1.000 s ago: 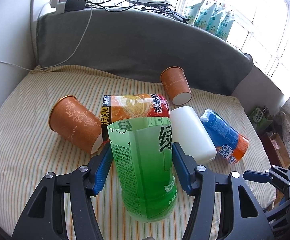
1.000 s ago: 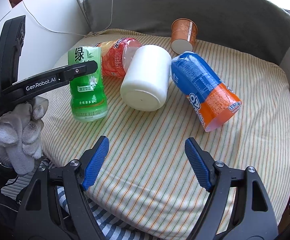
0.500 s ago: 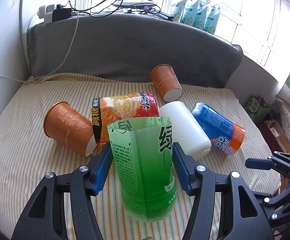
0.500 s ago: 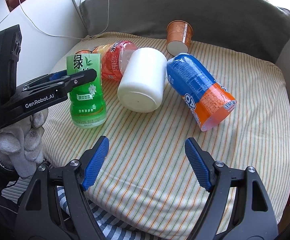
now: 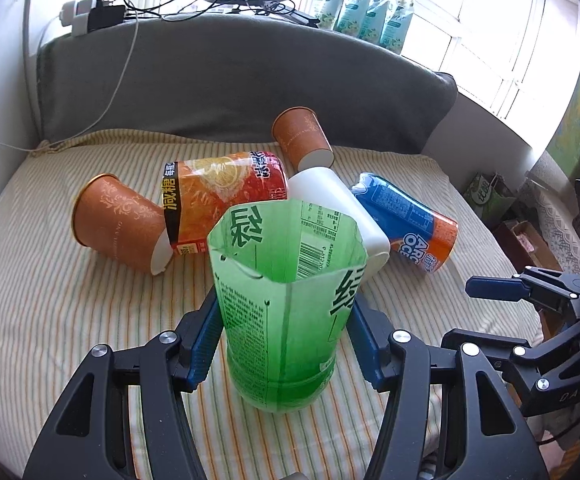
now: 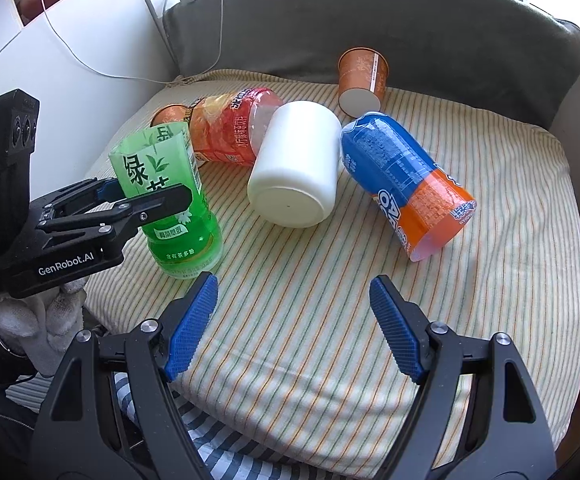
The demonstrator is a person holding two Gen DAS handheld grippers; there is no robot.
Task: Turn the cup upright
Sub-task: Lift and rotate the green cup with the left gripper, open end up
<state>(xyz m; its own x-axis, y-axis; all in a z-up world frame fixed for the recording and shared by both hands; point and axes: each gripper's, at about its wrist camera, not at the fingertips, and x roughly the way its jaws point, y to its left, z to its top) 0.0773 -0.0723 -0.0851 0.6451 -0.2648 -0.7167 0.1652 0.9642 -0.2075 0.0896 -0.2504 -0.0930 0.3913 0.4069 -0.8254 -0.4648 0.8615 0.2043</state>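
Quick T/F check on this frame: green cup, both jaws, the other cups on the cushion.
1. The green cup stands upright with its open end up. True.
2. The left gripper has its jaws around the green cup. True.
3. The right gripper is clamped on the white cup. False: its jaws are spread and hold nothing; the white cup lies apart from it.
4. The blue-and-orange cup stands upright. False: it lies on its side on the striped cushion.
5. Two brown paper cups lie tipped over, one left of the orange-label cup and one near the grey backrest. True.
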